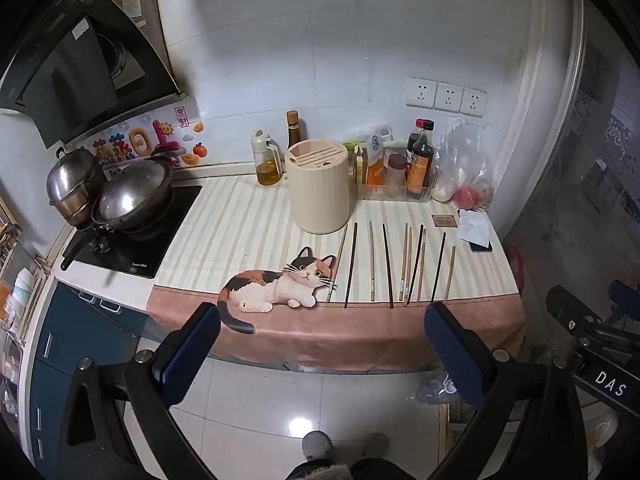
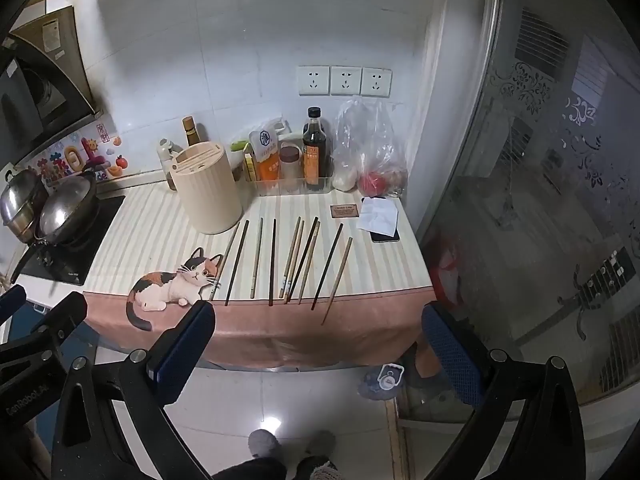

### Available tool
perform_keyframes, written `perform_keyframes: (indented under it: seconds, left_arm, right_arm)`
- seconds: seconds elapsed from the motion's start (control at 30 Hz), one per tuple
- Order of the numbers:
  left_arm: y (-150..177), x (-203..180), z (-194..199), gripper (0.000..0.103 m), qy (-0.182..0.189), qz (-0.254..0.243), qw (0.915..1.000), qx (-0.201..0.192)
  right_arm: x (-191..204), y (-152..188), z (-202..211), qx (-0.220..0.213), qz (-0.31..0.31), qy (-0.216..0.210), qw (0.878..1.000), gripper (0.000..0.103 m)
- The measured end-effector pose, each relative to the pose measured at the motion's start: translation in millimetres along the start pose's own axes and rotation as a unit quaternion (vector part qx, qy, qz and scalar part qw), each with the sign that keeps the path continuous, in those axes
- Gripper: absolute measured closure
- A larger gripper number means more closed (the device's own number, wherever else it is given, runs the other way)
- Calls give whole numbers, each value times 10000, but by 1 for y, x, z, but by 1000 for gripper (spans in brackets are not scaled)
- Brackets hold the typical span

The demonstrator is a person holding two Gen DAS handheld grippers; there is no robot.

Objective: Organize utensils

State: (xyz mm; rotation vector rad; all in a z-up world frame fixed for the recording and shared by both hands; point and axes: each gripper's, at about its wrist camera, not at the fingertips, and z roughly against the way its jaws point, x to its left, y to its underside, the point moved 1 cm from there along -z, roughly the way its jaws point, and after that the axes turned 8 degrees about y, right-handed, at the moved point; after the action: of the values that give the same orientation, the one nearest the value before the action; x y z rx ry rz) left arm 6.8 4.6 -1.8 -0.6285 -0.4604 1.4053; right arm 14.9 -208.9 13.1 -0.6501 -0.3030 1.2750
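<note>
A round cream utensil holder (image 1: pixel 320 188) with a ribbed wall and a slotted top stands on the striped cloth (image 1: pixel 240 232); no utensil shows in its slots. Just in front of it, ten thin chopsticks (image 1: pixel 384 264), some dark, some pale wood, lie side by side near the counter's front edge. A clear tray (image 1: pixel 400 194) behind holds sauce bottles and jars. The left gripper (image 1: pixel 324 334) and right gripper (image 2: pixel 320 332) both hang short of the counter, jaws wide and empty.
</note>
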Motion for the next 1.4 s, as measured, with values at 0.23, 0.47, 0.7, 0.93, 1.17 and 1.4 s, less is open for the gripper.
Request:
perform_keyframes:
  seconds: [0.23,0.47,0.7,0.93,1.17,1.4]
  left_arm:
    - [0,0,3,0,23,-27,10000,-38]
    - [-3,-1,5,0,47,-1,10000,-21]
    - [-4,-3,5,0,47,-16,10000,-20]
    - [-6,-4,5,0,40,-7,10000,-26]
    - [-6,-4,7,0,51,-10,10000,-27]
    - [-11,-4,8,0,68,-12,10000,-21]
  right_arm:
    - [0,-1,0,4,9,-1,10000,0]
    - [-1,-5,4,-30,10,-3,10000,0]
    - [1,-7,10,-103,40,19,9999,0]
    - [1,-9,12,-92,64,17,9999,0]
    - [0,-11,12,-91,59,15,9999,0]
    - [1,-12,12,-82,70,16,9999,0]
